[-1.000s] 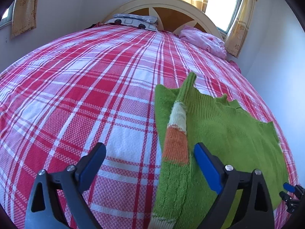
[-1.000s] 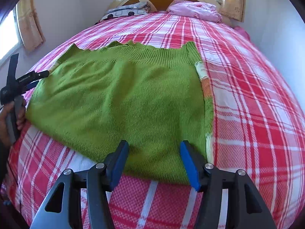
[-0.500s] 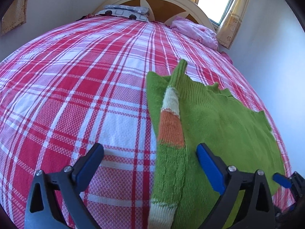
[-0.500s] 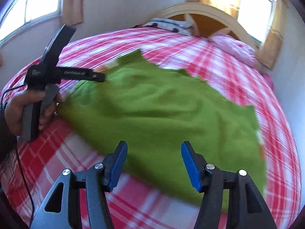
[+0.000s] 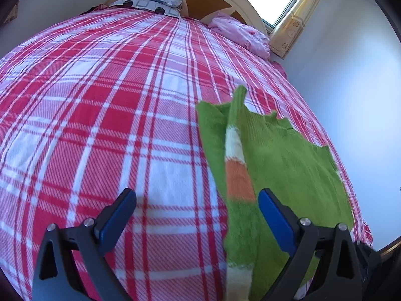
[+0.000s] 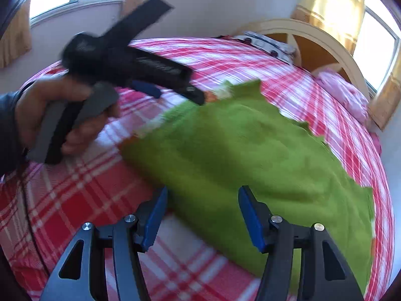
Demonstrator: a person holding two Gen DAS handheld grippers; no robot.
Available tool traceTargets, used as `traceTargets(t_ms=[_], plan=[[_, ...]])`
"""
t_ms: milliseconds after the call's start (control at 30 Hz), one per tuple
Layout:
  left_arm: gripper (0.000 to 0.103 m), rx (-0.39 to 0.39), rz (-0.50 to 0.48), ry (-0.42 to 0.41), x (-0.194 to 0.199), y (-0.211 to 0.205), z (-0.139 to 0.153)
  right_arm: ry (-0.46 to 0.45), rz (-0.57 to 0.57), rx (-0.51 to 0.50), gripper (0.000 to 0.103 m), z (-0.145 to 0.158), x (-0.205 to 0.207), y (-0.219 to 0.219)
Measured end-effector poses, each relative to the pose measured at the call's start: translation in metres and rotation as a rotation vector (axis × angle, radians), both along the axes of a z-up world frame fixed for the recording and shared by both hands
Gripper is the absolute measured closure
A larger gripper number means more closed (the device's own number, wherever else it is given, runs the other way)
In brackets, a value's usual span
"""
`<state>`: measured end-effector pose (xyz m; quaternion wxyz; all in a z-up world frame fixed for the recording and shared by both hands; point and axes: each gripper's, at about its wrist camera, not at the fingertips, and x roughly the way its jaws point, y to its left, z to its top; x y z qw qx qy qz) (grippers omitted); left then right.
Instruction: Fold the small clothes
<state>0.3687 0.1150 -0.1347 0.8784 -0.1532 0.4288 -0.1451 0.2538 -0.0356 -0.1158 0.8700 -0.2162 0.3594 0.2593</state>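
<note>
Swinging round to the left, the right gripper (image 6: 201, 213) now hangs spread and empty over the near hem of the green sweater (image 6: 250, 155), close to the left gripper (image 5: 196, 215), also spread and empty beside the striped sleeve (image 5: 236, 173). The sweater lies flat on the right half of the plaid bed (image 5: 112, 125). Next, I judge, each should pinch one near corner through both layers and lift evenly toward the far collar.

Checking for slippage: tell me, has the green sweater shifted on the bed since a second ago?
No. In the left wrist view the green sweater lies on the same plaid squares of the bedspread.
</note>
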Motion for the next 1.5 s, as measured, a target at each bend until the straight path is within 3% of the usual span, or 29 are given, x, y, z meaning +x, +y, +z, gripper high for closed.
traceTargets(t_ms=[300, 467, 633, 700, 800, 833, 867, 933, 967, 1067, 1267, 1500], plan=[[0.004, -0.095, -0.107, -0.030, 0.029, -0.018, -0.002, -0.050, 0.070, -0.092, 0.043, -0.016, -0.010, 0.044], [0.011, -0.085, -0.148, -0.038, 0.049, -0.032, -0.003, -0.097, 0.054, -0.119, 0.043, -0.019, -0.011, 0.055], [0.044, -0.172, -0.196, -0.027, 0.060, -0.028, -0.009, -0.096, 0.044, -0.129, 0.043, -0.017, -0.004, 0.064], [0.062, -0.235, -0.205, -0.001, 0.064, -0.023, -0.014, -0.084, 0.040, -0.125, 0.043, -0.017, -0.001, 0.066], [0.073, -0.298, -0.197, 0.025, 0.066, -0.015, -0.019, -0.077, 0.039, -0.126, 0.045, -0.018, 0.003, 0.069], [0.080, -0.311, -0.195, 0.032, 0.067, -0.013, -0.021, -0.070, 0.047, -0.121, 0.053, -0.017, 0.002, 0.070], [0.081, -0.321, -0.194, 0.041, 0.067, -0.012, -0.022, -0.070, 0.057, -0.123, 0.073, -0.018, 0.000, 0.072], [0.087, -0.334, -0.197, 0.033, 0.065, -0.011, -0.021, -0.091, 0.059, -0.142, 0.087, -0.019, -0.003, 0.072], [0.088, -0.337, -0.202, 0.022, 0.062, -0.011, -0.020, -0.091, 0.063, -0.141, 0.093, -0.020, -0.002, 0.072], [0.089, -0.346, -0.206, -0.011, 0.054, -0.009, -0.014, -0.068, 0.047, -0.091, 0.096, -0.015, 0.000, 0.063], [0.089, -0.338, -0.184, -0.022, 0.048, -0.009, -0.004, -0.062, 0.019, 0.036, 0.097, 0.003, -0.005, 0.037], [0.089, -0.408, -0.138, -0.015, 0.047, -0.021, 0.012, -0.045, -0.055, 0.196, 0.097, 0.025, -0.007, -0.010]])
